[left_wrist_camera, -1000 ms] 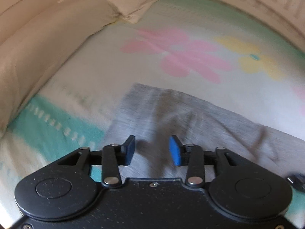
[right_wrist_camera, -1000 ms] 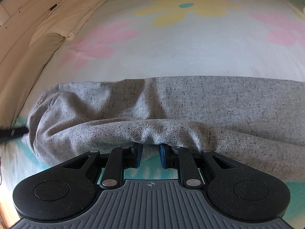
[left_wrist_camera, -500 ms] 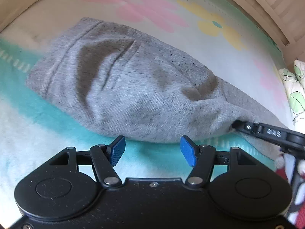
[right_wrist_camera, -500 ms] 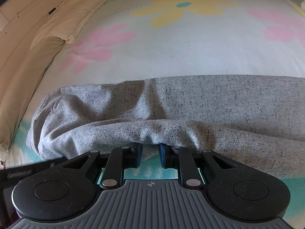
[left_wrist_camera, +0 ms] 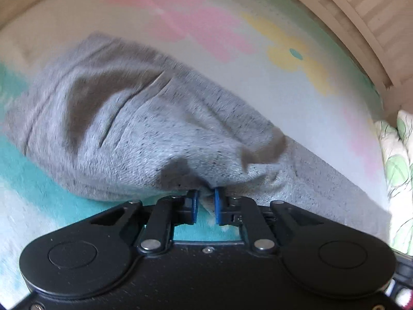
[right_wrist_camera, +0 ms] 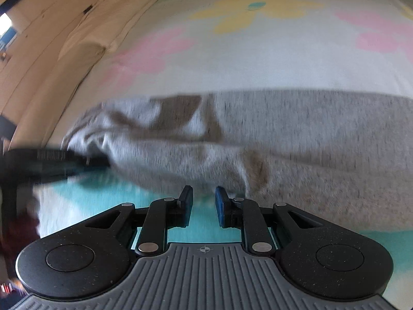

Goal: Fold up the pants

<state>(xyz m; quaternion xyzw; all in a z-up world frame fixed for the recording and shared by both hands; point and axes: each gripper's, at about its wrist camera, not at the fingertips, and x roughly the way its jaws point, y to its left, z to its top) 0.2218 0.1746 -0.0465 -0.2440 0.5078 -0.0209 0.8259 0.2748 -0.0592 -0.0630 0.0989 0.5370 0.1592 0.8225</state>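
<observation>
handover at near hem: left gripper (left_wrist_camera: 205, 202) jaws, open half a second ago, now pinch speckled grey knit pants (left_wrist_camera: 144, 129); right gripper (right_wrist_camera: 204, 201) jaws released, fold continues.

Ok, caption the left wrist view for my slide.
Left tongs pinching the near edge of grey pants on a floral bedsheet.

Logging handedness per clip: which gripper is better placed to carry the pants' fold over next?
Left. The left gripper is pinching the pants edge; the right gripper sits slightly open, apparently holding nothing.
</observation>
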